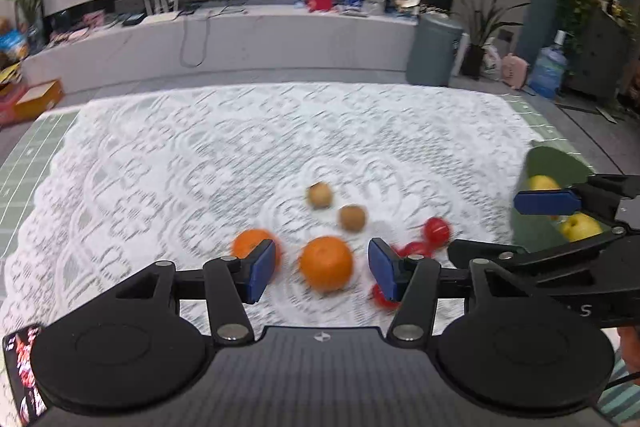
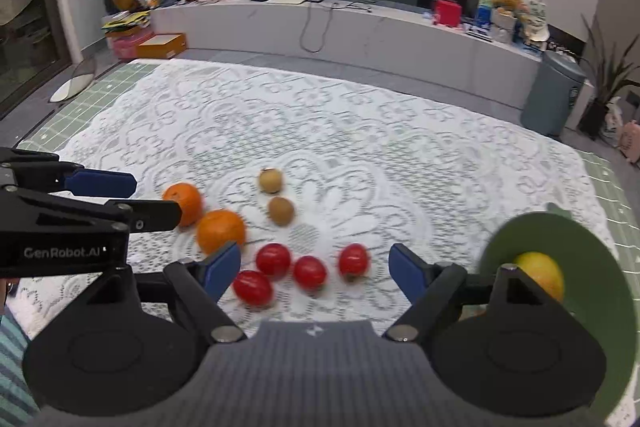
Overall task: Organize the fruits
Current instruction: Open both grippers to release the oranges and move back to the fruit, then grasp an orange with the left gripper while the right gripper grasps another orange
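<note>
On the white lace cloth (image 1: 200,155) lie two oranges (image 1: 326,263) (image 2: 221,230), two brown kiwis (image 1: 352,217) (image 2: 281,210) and several red tomatoes (image 2: 309,271) (image 1: 436,229). A green bowl (image 2: 592,311) (image 1: 532,227) at the right holds yellow fruit (image 2: 540,273) (image 1: 580,227). My left gripper (image 1: 322,269) is open, its blue pads either side of the near orange, above the cloth. My right gripper (image 2: 316,273) is open over the tomatoes, the bowl beside its right finger.
A green cutting mat (image 2: 120,87) shows under the cloth at the edges. Behind the table run a long white TV bench (image 2: 360,27) with clutter, a grey bin (image 2: 556,95) and potted plants (image 1: 484,23).
</note>
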`<action>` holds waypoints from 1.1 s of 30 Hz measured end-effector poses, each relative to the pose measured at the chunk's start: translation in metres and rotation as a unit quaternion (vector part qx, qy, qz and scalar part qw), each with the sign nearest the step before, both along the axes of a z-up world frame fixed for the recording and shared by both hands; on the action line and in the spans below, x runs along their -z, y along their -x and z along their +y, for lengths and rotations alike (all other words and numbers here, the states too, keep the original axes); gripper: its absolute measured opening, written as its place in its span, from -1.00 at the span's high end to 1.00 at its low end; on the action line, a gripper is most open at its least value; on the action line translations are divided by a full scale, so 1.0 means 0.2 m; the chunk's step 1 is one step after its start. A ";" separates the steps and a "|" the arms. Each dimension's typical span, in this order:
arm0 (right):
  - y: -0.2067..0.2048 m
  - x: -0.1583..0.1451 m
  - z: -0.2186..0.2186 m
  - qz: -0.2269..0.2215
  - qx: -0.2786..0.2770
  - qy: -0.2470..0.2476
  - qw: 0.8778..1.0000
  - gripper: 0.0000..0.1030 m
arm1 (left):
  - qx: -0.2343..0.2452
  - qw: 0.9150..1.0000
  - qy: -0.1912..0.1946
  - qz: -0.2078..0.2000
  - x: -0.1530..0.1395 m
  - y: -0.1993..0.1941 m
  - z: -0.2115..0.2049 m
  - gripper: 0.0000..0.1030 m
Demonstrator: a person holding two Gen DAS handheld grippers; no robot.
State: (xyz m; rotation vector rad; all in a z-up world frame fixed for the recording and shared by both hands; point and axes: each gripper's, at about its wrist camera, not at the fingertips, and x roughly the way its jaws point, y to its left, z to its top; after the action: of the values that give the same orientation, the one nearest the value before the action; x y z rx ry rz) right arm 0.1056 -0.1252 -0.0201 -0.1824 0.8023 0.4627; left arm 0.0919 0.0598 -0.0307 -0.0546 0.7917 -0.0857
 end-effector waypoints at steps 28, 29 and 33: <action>-0.13 0.24 0.45 -0.002 -0.143 0.051 0.988 -0.16 | -0.040 0.996 0.063 0.039 0.23 -0.15 0.27 -0.22; -0.13 0.24 0.46 0.000 -0.144 0.053 0.988 -0.16 | -0.039 0.996 0.062 0.043 0.24 -0.16 0.27 -0.22; -0.13 0.27 0.50 0.002 -0.152 0.062 0.986 -0.11 | -0.036 0.996 0.055 0.055 0.27 -0.20 0.26 -0.22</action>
State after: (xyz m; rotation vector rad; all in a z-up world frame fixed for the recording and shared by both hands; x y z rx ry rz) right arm 0.1325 -0.0261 -0.0738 -0.4239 0.8110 0.7017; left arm 0.1326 0.1113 -0.0848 -0.1933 0.8938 -0.0588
